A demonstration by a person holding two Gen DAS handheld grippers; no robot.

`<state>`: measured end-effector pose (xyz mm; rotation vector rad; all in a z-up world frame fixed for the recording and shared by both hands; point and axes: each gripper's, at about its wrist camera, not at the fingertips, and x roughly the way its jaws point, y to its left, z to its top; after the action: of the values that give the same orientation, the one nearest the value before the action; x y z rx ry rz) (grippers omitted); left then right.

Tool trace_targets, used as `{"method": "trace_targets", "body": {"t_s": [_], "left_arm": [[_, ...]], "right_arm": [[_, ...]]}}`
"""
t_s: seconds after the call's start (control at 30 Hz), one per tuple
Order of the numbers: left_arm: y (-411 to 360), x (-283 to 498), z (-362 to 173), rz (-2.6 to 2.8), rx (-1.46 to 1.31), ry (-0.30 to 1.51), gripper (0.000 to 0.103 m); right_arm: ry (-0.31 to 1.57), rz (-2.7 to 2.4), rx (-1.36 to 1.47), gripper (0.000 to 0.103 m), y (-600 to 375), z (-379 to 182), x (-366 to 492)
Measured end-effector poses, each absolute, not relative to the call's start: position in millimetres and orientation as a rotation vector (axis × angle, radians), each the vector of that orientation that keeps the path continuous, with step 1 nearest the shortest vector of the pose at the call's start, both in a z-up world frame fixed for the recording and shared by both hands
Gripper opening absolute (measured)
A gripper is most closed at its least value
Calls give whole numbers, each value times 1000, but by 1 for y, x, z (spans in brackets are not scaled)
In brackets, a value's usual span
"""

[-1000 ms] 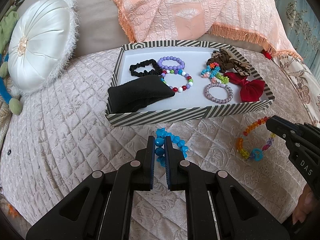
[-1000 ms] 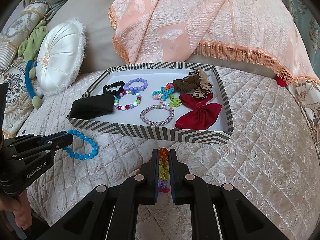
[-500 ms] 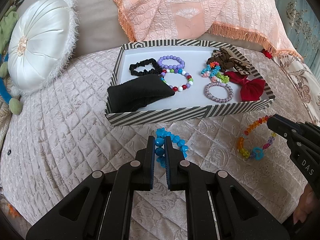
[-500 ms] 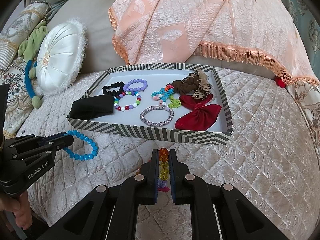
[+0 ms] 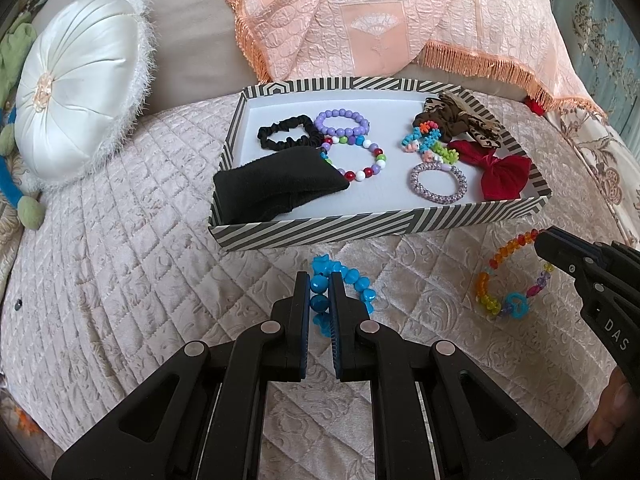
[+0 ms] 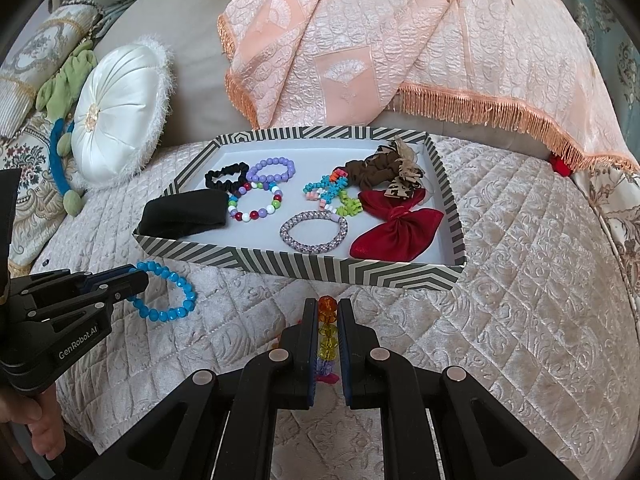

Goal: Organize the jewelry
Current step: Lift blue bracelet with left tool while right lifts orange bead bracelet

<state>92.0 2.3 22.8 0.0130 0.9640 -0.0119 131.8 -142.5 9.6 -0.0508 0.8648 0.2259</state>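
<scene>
Left gripper (image 5: 320,284): jaws narrow, pads clamped on beads of the blue bead bracelet (image 5: 362,286), near the front wall of the tray.
Blue bead bracelet, position: on the quilted cover (image 5: 120,240), outside the tray, its loop lying to the right of the left gripper's fingers; in the right wrist view it sits left of centre, one end at the gripper tip.
Right gripper (image 6: 328,320): jaws narrow, pads pressed on a run of beads of the rainbow bead bracelet (image 5: 502,284).
Rainbow bead bracelet, position: on the quilted cover, outside the tray, just before its right front corner.
Striped tray (image 5: 360,228): black-and-white walls, white floor, set on the quilted cover beyond both grippers.
Tray contents, left: black cloth pouch (image 5: 276,188), black scrunchie (image 5: 288,132), lilac bead bracelet (image 5: 342,120), mixed-colour bead bracelet (image 5: 368,160).
Tray contents, right: lilac coil bracelet (image 5: 438,182), pastel shape-bead bracelet (image 5: 428,144), red velvet bow (image 5: 500,168), brown patterned scrunchie (image 5: 460,120).
Surroundings: round white satin cushion (image 5: 80,96) to the left; peach fringed throw (image 5: 400,20) behind the tray.
Person: fingers visible at the frame edge under each gripper handle.
</scene>
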Motion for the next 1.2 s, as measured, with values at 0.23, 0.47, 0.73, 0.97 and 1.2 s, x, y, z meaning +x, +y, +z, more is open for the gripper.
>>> {"method": "trace_targets", "body": {"t_s": [0.23, 0.47, 0.73, 0.97, 1.2], "left_arm": [[2, 92, 22, -11, 13, 966, 8], [2, 93, 23, -12, 14, 965, 8], [2, 92, 23, -11, 14, 965, 8], [2, 92, 24, -16, 9, 961, 8], [11, 92, 50, -41, -28, 904, 8]], "right_arm": [[865, 226, -52, 8, -142, 10, 132], [864, 227, -52, 8, -142, 10, 131], [865, 224, -53, 8, -142, 9, 132], [861, 223, -56, 8, -142, 10, 131], [825, 246, -51, 8, -142, 22, 131]]}}
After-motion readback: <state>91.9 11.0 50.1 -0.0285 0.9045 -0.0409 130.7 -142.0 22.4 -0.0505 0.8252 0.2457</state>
